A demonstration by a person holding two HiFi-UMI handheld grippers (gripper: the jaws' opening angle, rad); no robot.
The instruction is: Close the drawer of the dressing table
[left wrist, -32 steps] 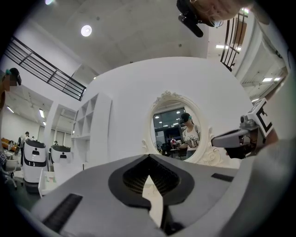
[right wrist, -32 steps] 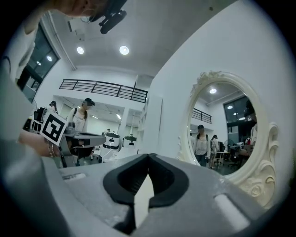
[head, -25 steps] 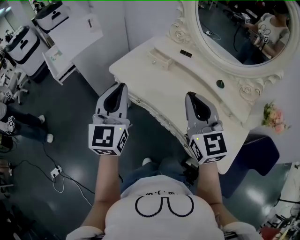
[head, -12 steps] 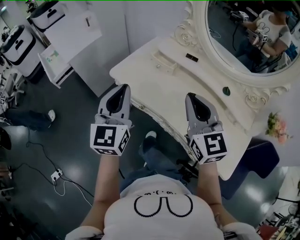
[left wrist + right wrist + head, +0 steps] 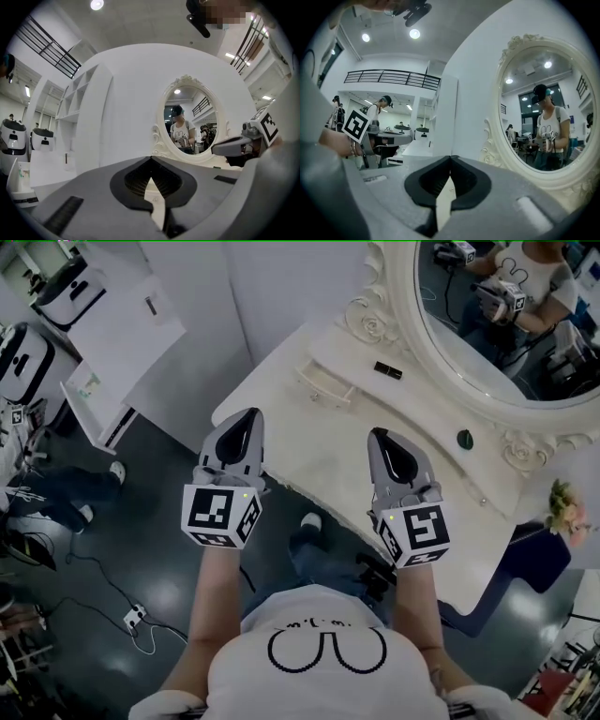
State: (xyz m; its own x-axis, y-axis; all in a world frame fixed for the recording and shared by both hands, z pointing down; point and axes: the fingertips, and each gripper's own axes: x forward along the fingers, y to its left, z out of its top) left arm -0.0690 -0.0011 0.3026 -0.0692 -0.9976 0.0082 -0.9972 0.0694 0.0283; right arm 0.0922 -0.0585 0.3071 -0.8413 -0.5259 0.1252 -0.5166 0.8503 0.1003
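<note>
The cream dressing table [image 5: 309, 446] stands in front of me under an oval mirror [image 5: 497, 324]. A small drawer [image 5: 323, 385] with a knob juts a little from the raised back shelf. In the head view my left gripper [image 5: 248, 414] is shut and empty, its tips over the table's front left edge. My right gripper [image 5: 376, 433] is shut too, tips over the tabletop, short of the drawer. Both point level at the mirror. In the left gripper view the left gripper [image 5: 151, 159] shows its jaws meeting, as does the right gripper [image 5: 451, 158] in its own view.
A small black item [image 5: 387, 370] and a dark round thing [image 5: 464, 439] lie on the tabletop. Pink flowers [image 5: 565, 507] and a blue seat [image 5: 539, 559] are at the right. A white cabinet [image 5: 141, 324] stands left. Cables and a power strip [image 5: 136, 617] lie on the floor.
Both grippers have moved forward with the person toward the dressing table, so their tips now reach over its front edge. The jaws stayed shut.
</note>
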